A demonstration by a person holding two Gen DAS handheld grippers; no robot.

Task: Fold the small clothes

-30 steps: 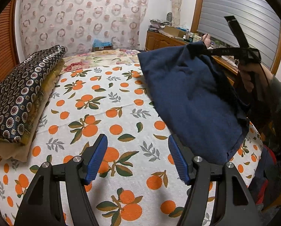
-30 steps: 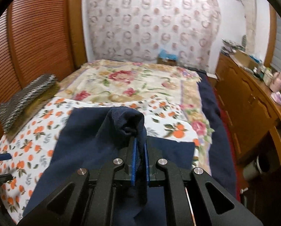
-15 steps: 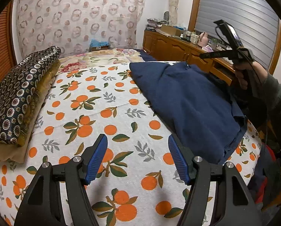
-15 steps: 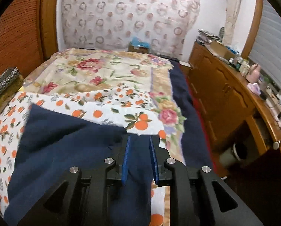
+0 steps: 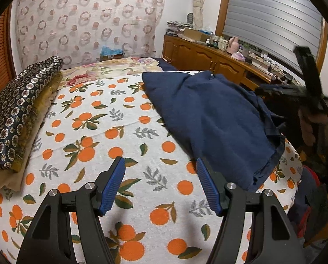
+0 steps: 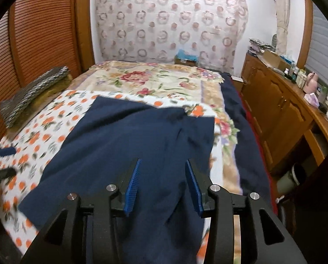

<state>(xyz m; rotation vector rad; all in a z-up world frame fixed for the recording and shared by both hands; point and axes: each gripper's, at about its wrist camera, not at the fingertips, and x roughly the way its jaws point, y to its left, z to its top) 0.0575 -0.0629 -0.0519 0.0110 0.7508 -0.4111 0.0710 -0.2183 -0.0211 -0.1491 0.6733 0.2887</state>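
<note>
Surroundings: folded blankets (image 5: 14, 114) left | wooden cabinet (image 6: 280, 118) right

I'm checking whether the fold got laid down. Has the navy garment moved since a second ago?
Yes. The navy garment has dropped from its raised position against the wooden cabinets and lies on the orange-print sheet; the right gripper has just been opening, empty.

Orange-print bedspread (image 5: 102, 132), patterned cushions (image 5: 12, 118), wooden sideboard (image 6: 280, 112), floral quilt (image 6: 155, 81).

My left camera looks down across the bed (image 5: 111, 132) from close by. My right camera looks along it. Both see the blue cloth (image 5: 212, 118).
</note>
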